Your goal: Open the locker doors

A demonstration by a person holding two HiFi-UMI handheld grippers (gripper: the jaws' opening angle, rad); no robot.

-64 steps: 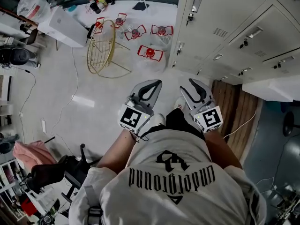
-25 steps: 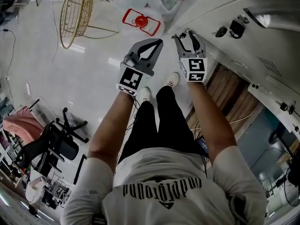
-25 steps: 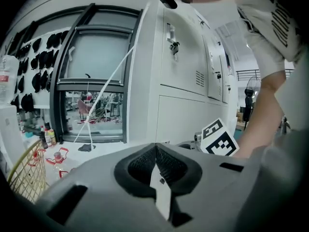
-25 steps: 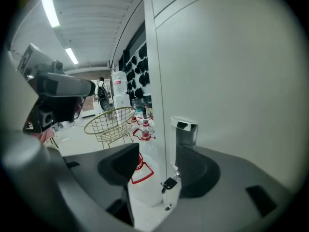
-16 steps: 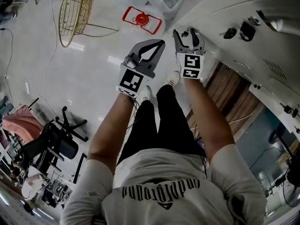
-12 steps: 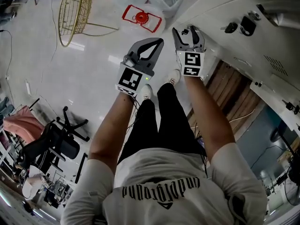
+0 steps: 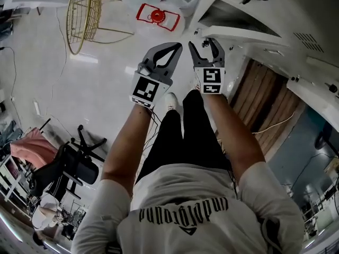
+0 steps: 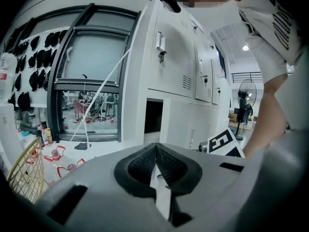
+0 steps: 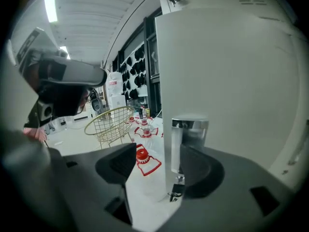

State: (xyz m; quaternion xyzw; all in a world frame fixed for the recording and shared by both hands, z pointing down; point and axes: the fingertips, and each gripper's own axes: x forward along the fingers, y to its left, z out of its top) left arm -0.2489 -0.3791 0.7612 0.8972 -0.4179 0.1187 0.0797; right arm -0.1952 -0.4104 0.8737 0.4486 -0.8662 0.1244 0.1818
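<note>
A bank of pale grey lockers (image 7: 296, 15) runs along the right. One lower locker door (image 7: 233, 23) stands swung out, and its dark compartment (image 8: 153, 122) shows in the left gripper view. My right gripper (image 7: 202, 44) is at that door's free edge. Its jaws have just been opening, and they are open now. The door's chrome handle (image 9: 186, 139) stands between them, close to the right pad (image 9: 203, 166), with a gap on the left side. My left gripper (image 7: 175, 46) hangs beside it over the floor, shut and holding nothing.
A gold wire basket (image 7: 82, 15) and red-framed items (image 7: 157, 16) lie on the floor ahead. A brown wooden panel (image 7: 265, 110) with a white cable sits at the lockers' foot. A black office chair (image 7: 74, 165) stands behind on the left. The person's legs (image 7: 180, 136) are below.
The locker door has swung outward from the locker front. My right gripper came back toward the person and its jaws widened. The left gripper shifted slightly and stayed shut.
</note>
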